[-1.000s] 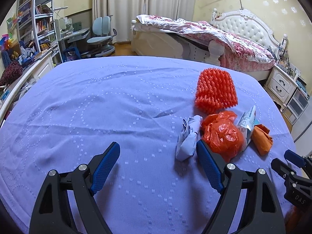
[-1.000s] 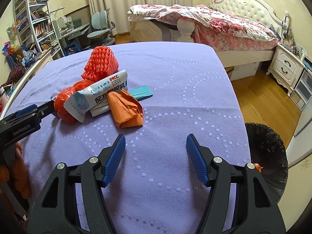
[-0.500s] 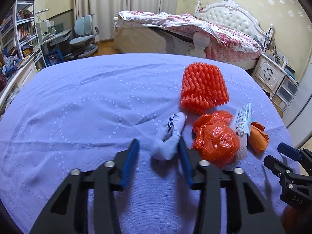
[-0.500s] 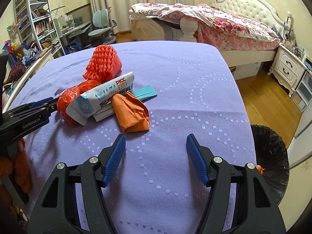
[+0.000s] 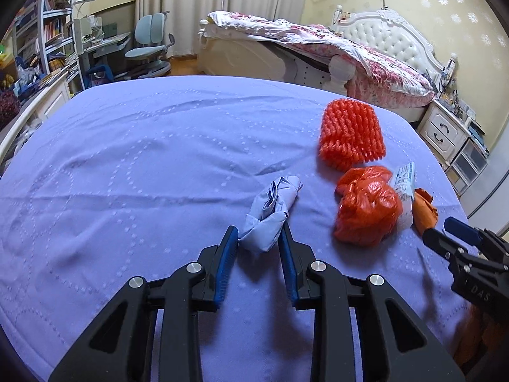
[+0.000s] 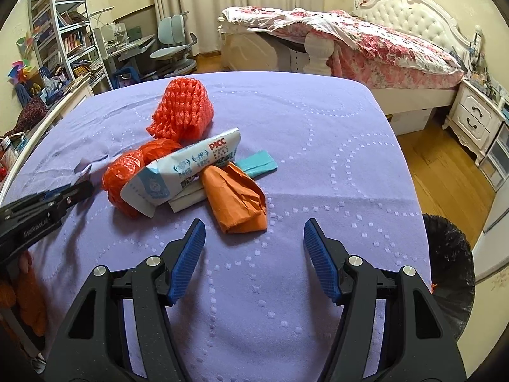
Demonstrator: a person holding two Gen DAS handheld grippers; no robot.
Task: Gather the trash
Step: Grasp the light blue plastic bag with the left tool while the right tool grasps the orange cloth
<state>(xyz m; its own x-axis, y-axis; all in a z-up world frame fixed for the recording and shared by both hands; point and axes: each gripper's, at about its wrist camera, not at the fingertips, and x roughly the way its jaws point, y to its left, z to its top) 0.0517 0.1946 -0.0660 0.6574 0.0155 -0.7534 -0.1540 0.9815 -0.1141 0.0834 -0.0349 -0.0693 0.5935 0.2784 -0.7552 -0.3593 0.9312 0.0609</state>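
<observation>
Left tongs (image 5: pixel 259 235) are closed on the wad (image 5: pixel 270 211) of pale paper, its near end pinched between the blue pads (image 5: pixel 227 259) while the rest lies on the purple cloth (image 5: pixel 127 175). Right tongs (image 6: pixel 251 256) are held wide apart over bare cloth, nothing between them, pointed toward the orange bag (image 6: pixel 235 199), which looks to be the next pick.

Largest in view, the cloth-covered table is seen to carry all the trash on its right half, within reach of both tools. A bin (image 6: pixel 451 283) lined in black is stood on the floor just off the table's right edge, presumably so that pieces can be dropped over the side. The red net (image 5: pixel 350 137) is set farthest back. Nearer, a red plastic bag (image 5: pixel 366 210) is heaped against a white packet (image 6: pixel 187 168), which is propped across it and across the orange bag. A teal strip (image 6: pixel 259 165) is tucked beneath the packet. The wad lies apart, left of the heap, and so is taken singly.
</observation>
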